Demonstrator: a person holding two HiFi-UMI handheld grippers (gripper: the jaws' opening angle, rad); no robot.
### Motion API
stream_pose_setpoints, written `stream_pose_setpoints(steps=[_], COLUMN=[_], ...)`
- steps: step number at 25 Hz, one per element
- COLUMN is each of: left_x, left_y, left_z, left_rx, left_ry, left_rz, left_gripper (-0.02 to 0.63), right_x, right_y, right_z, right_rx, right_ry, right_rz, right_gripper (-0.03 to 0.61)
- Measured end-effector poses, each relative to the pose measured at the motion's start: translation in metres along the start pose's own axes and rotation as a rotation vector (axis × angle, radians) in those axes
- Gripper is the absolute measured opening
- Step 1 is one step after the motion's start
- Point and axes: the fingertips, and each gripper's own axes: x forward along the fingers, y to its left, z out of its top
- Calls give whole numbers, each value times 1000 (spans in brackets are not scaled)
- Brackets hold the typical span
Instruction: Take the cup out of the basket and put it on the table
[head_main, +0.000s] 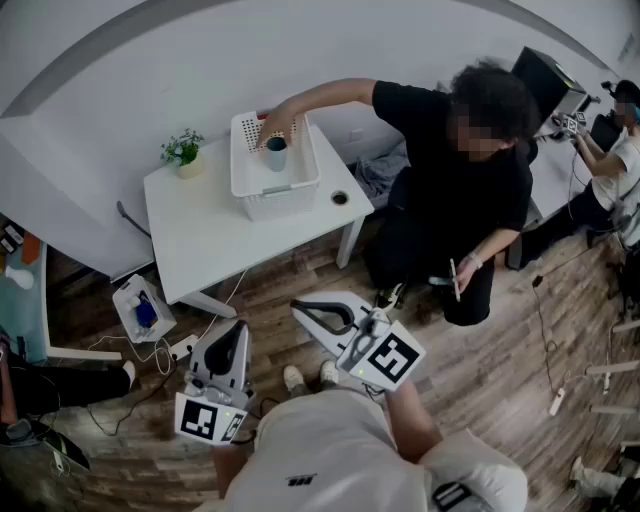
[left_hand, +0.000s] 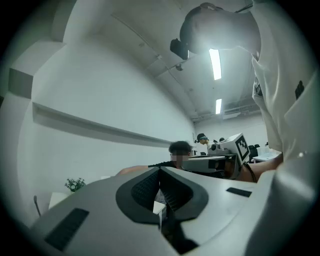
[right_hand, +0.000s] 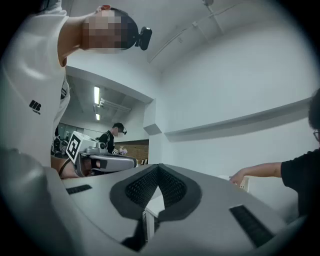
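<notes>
Room: white walls, a wood floor (head_main: 480, 330), and a white surface (head_main: 215, 240) in the upper middle of the head view.
Left fingers: in the left gripper view, the dark ribbed fingers (left_hand: 144, 189) of our left gripper (left_hand: 159, 170) meet at the tips with nothing held between them.
Right fingers: in the right gripper view, the fingers (right_hand: 141, 186) of our right gripper (right_hand: 158, 167) are likewise pressed together and hold nothing.
Grippers: in the head view we hold both low in the frame, over the floor and well apart from the surface. The left gripper (head_main: 238, 328) is at lower left and the right gripper (head_main: 298, 308) just right of it, both pointing toward the surface.
Cup: the dark cup (head_main: 276, 153) stands upright inside the basket, toward its upper end.
Basket: the white basket (head_main: 300, 188) sits on the upper right part of the surface.
Other hand: a person in black (head_main: 470, 190) crouches at the right of the surface. Their hand (head_main: 273, 130) reaches into the basket right at the cup's top; we cannot tell whether it grips the cup.
Plant: a small potted plant (head_main: 183, 151) stands at the upper left corner of the surface, apart from the basket.
</notes>
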Motion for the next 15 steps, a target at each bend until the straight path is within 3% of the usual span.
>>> stream_pose_setpoints(steps=[15], left_x=[13], left_y=[-24], left_z=[1], left_rx=[14], left_ry=[-3], left_rz=[25], left_gripper=[9], right_x=[-26], right_y=[-12], right_z=[11], right_rx=[32], right_ry=[-66], right_rz=[1], right_gripper=[12])
